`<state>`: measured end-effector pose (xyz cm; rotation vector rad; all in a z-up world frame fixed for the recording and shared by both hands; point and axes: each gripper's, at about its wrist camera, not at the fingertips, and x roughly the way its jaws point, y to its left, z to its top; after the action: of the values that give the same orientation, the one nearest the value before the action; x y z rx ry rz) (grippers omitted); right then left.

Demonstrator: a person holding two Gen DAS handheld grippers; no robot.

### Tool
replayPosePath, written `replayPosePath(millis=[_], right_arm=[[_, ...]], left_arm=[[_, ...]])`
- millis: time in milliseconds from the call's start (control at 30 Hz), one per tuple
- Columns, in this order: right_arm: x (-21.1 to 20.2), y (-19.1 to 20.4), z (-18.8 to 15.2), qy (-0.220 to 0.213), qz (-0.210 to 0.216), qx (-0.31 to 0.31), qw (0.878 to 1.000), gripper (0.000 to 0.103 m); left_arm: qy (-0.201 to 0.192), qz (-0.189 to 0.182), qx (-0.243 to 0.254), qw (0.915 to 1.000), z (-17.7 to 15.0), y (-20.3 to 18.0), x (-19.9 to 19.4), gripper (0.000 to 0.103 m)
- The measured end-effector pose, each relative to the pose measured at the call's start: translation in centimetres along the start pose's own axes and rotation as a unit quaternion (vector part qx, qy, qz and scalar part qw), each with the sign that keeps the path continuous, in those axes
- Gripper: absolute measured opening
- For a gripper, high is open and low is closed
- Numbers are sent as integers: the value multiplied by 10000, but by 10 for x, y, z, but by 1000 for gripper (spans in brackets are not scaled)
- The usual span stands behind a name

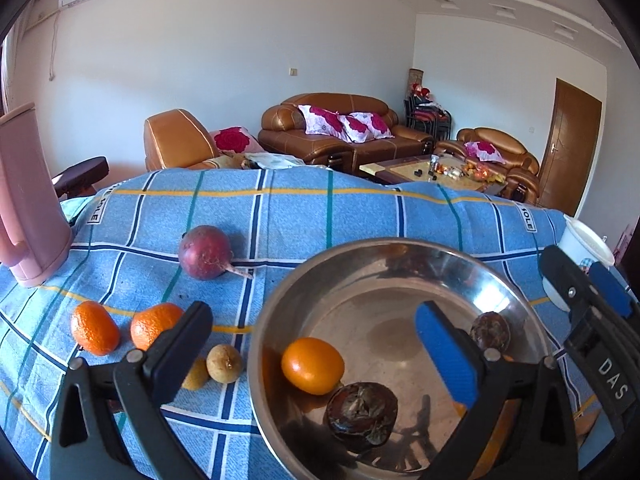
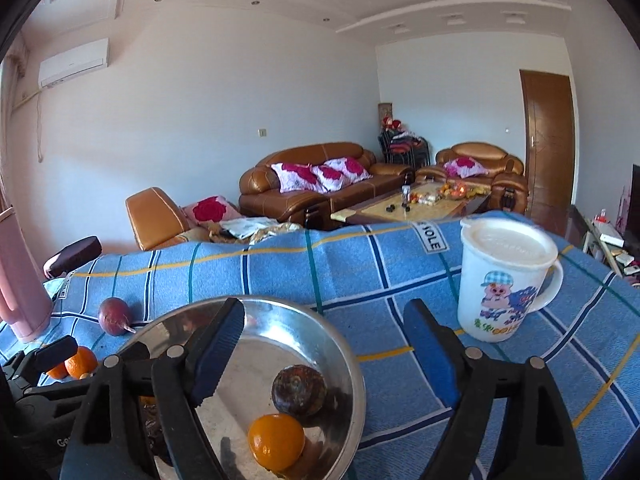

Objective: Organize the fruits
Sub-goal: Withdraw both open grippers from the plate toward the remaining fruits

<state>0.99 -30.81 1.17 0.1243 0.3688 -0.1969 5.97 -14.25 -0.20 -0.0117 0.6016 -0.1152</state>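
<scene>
A steel bowl sits on the blue checked cloth; it also shows in the right wrist view. In it lie an orange, a dark wrinkled passion fruit and another dark fruit. On the cloth left of the bowl lie a purple passion fruit, two mandarins and two small brown longans. My left gripper is open and empty, straddling the bowl's left rim. My right gripper is open and empty over the bowl's right rim.
A pink jug stands at the far left. A white lidded cartoon mug stands right of the bowl. The cloth drops off at the far edge; sofas and a coffee table lie beyond.
</scene>
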Motion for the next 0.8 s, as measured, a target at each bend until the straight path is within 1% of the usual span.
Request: replayPosePath(millis=[167, 300, 367, 533, 800], right_arm=[[-12, 8, 1, -382, -286, -220, 9986, 87], [-8, 11, -2, -281, -391, -363, 9982, 87], [-10, 12, -2, -301, -403, -375, 9980, 87], [-16, 8, -5, -307, -479, -265, 9980, 87], [-29, 4, -11, -309, -619, -96, 9976, 87]], left_arm=[[-93, 135, 138, 9998, -4, 1, -6, 103], [-139, 222, 251, 9993, -8, 3, -10, 103], [-157, 291, 301, 9990, -10, 4, -12, 103], [-181, 374, 412, 9983, -16, 8, -17, 103], [-279, 448, 386, 9979, -22, 19, -29, 103]])
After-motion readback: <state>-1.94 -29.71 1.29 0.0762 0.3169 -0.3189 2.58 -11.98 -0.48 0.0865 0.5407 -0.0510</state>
